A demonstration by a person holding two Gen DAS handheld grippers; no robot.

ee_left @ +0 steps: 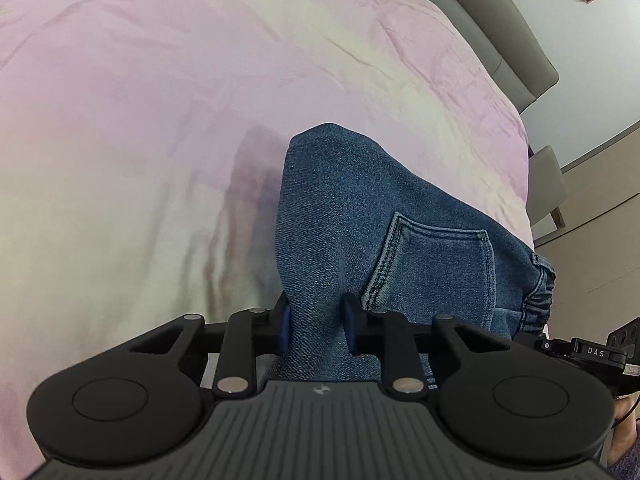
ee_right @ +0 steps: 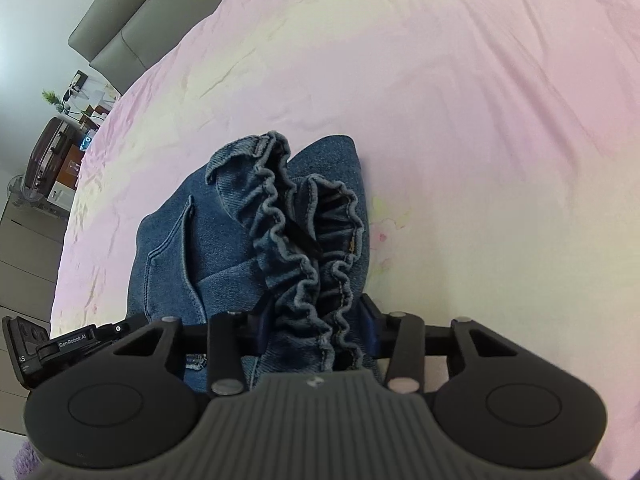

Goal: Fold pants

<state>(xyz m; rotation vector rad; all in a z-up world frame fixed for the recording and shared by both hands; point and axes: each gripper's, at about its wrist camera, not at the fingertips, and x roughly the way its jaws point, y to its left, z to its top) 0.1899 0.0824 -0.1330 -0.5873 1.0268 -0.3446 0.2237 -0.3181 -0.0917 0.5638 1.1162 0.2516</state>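
Left wrist view: a wide bed [ee_left: 160, 100] under a pale pink sheet, creased, with the grey headboard [ee_left: 500, 28] along its far edge and the mattress side dropping away at right. Denim pants [ee_left: 360, 216] bunched and lifted clear of the sheet, back pocket [ee_left: 436, 268] facing up. Left gripper [ee_left: 316, 320] closed down on a fold of the denim near that pocket. Right wrist view: right gripper [ee_right: 316, 328] likewise clamped on the gathered elastic waistband [ee_right: 304, 240], ruffled between its fingers. Likely mid-carry, before the first fold; next, probably spreading the two grips apart and laying the pants flat. Plenty of open sheet ahead and toward the bed's middle; less room beside the mattress edge, where cloth could slide off.
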